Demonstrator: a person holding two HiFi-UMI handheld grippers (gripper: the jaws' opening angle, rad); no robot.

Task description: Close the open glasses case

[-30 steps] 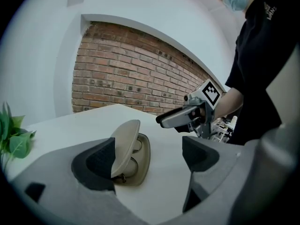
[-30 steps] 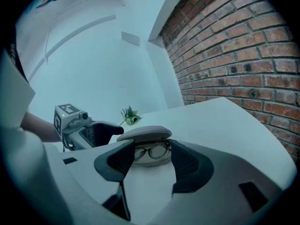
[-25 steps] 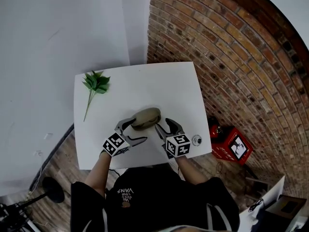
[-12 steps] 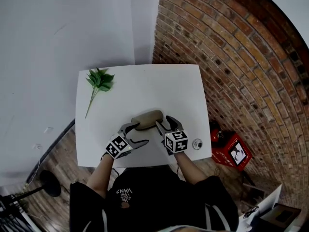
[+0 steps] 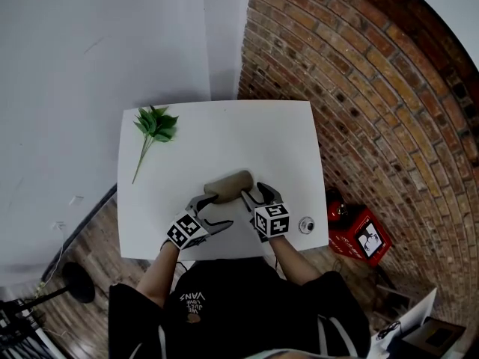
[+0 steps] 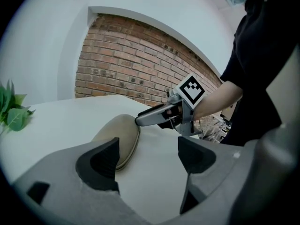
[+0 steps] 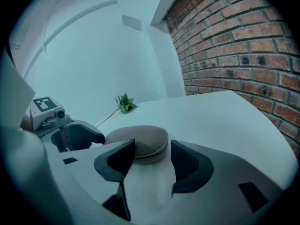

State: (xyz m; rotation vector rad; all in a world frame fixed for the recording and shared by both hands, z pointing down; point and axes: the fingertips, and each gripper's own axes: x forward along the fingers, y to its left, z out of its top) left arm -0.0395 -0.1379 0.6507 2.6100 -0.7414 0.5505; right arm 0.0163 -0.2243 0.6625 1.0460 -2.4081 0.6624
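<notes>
A beige glasses case point(image 5: 228, 184) lies on the white table point(image 5: 224, 133) with its lid down on its base, the seam showing along its edge point(image 7: 140, 142). My left gripper point(image 5: 206, 206) sits at the case's near left end. Its jaws have just been closing a little and are still open, with nothing between them; the case point(image 6: 117, 135) lies just beyond the left finger. My right gripper point(image 5: 251, 194) is at the case's near right end, open, its fingers point(image 7: 115, 161) framing the case end without pressing on it.
A green leafy sprig point(image 5: 153, 126) lies at the table's far left corner. A small round metal object point(image 5: 305, 224) sits at the near right edge. A red box point(image 5: 359, 234) stands on the floor beside the brick wall point(image 5: 359, 88).
Both grippers have come down slightly toward the table beside the case. The left jaws have narrowed a little. The case lies flatter than a second ago.
</notes>
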